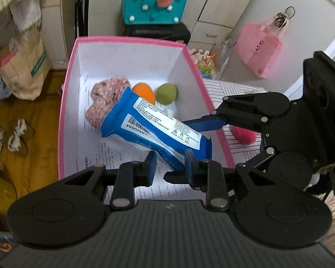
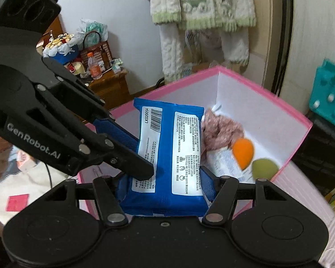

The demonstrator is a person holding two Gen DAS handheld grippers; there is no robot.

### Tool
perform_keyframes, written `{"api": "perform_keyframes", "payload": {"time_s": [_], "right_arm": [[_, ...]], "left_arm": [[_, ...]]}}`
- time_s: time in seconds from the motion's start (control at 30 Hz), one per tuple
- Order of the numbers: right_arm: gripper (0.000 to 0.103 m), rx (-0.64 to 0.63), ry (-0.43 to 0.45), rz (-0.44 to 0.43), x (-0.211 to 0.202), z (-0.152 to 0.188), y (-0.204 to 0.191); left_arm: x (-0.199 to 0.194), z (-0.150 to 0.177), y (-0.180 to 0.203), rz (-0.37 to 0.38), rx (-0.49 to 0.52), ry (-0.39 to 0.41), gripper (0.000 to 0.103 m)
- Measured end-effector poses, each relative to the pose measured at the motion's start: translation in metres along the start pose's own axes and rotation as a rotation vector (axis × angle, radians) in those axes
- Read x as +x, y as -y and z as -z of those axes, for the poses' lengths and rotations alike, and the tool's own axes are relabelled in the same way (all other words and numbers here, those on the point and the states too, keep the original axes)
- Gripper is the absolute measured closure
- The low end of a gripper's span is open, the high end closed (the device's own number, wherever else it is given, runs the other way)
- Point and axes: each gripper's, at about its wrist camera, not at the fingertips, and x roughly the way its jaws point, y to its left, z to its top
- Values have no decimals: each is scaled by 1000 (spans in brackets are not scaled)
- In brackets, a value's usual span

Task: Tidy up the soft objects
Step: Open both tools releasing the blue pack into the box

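My left gripper (image 1: 170, 167) nearly closed, pinching the crinkly blue wipes pack (image 1: 154, 126) by one corner, my right gripper (image 2: 165, 185) clamping its width, above the pink-rimmed box (image 1: 131, 41).

The pink box (image 1: 64, 102), centre frame, stands on a striped surface (image 1: 225, 89) at right. Printed sheets (image 1: 114, 154) line its floor, carrying a pink cloth (image 1: 105, 102), orange ball (image 1: 145, 91) and green ball (image 1: 166, 93).
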Motion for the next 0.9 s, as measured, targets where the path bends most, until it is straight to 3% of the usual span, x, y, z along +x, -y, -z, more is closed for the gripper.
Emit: {"api": "perform_keyframes", "payload": {"time_s": [0.17, 0.4, 0.57, 0.73, 0.9], "right_arm": [[34, -40, -77, -76, 20, -3, 8], [34, -33, -173, -95, 48, -11, 16], [34, -101, -232, -36, 61, -17, 13], [33, -125, -210, 74, 54, -18, 11], [32, -66, -133, 93, 26, -11, 10]], "left_arm": [[10, 1, -8, 10, 2, -62, 76], [24, 2, -13, -58, 57, -68, 77], [30, 0, -20, -72, 50, -76, 78], [17, 4, -18, -119, 79, -32, 76], [3, 11, -13, -126, 107, -4, 73]]}}
